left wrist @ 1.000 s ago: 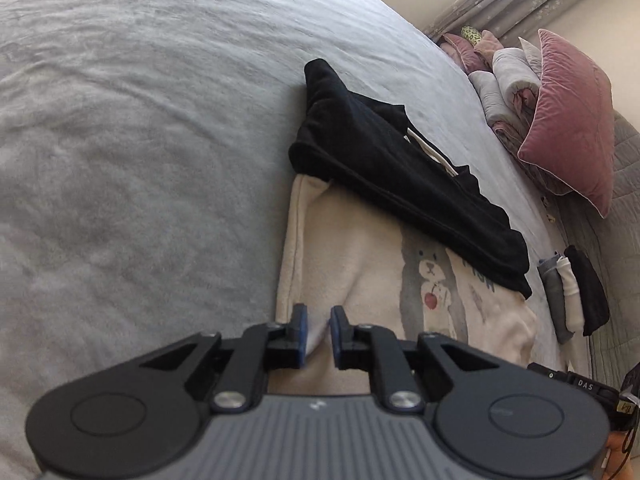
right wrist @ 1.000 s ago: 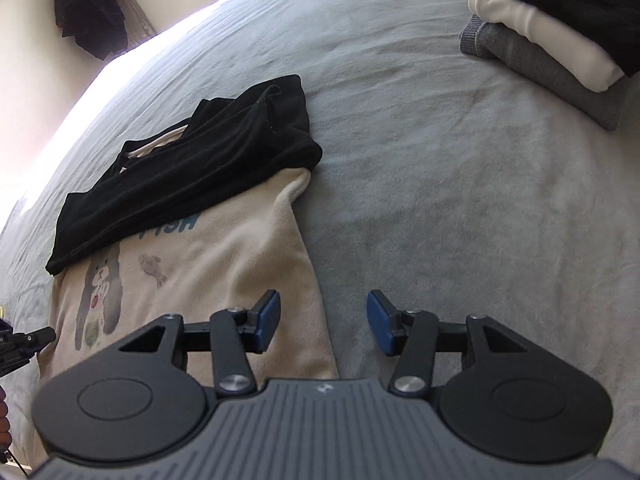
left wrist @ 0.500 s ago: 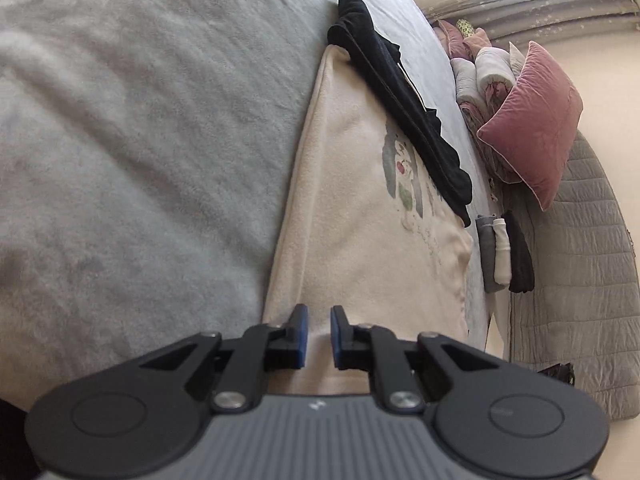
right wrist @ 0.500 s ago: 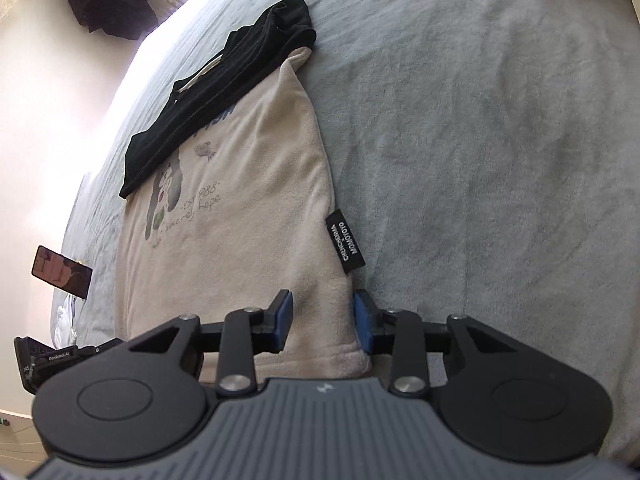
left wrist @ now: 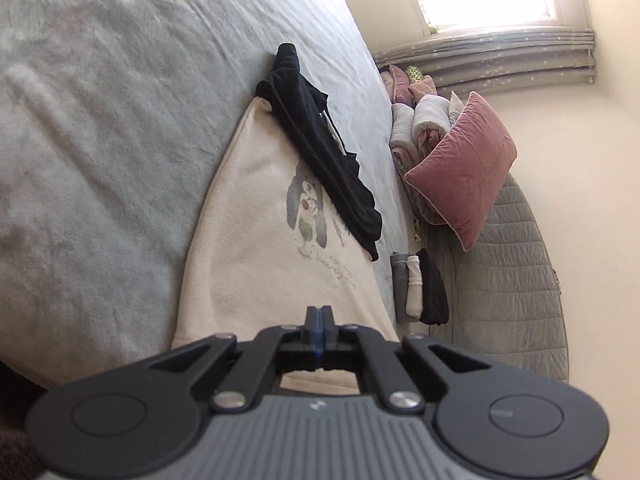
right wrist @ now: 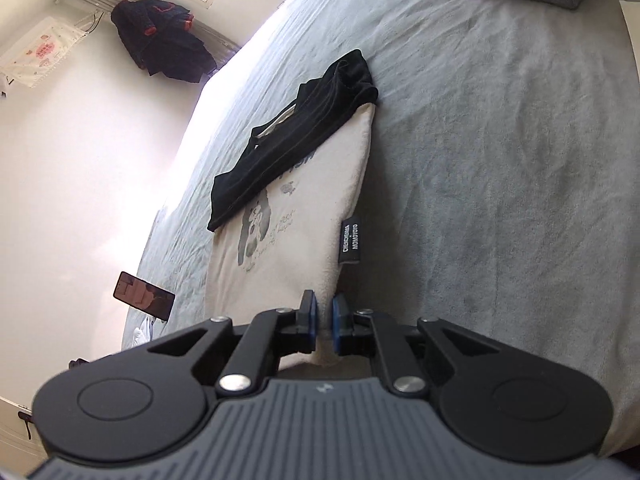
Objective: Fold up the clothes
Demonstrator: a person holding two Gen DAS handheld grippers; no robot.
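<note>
A cream shirt [left wrist: 260,240] with a bear print lies stretched out on the grey bed [left wrist: 100,120]. A black garment [left wrist: 320,152] is draped across its far end. My left gripper [left wrist: 319,316] is at the shirt's near hem, its pads pressed together on the cloth. In the right wrist view the same cream shirt [right wrist: 296,240] and black garment [right wrist: 296,140] show. My right gripper [right wrist: 322,316] is closing on the near hem corner, with cream cloth pinched between its blue pads just below a black label [right wrist: 349,242].
A stack of folded clothes [left wrist: 420,288] sits near the bed's right side, by a pink pillow [left wrist: 468,168] and rolled bedding. A phone [right wrist: 144,295] stands at the bed's left edge. Dark clothing [right wrist: 164,48] hangs on the far wall.
Both grippers drew back to the shirt's near hem, and more of the shirt now shows. The right jaws narrowed from wide apart onto the hem corner. The left pads closed fully.
</note>
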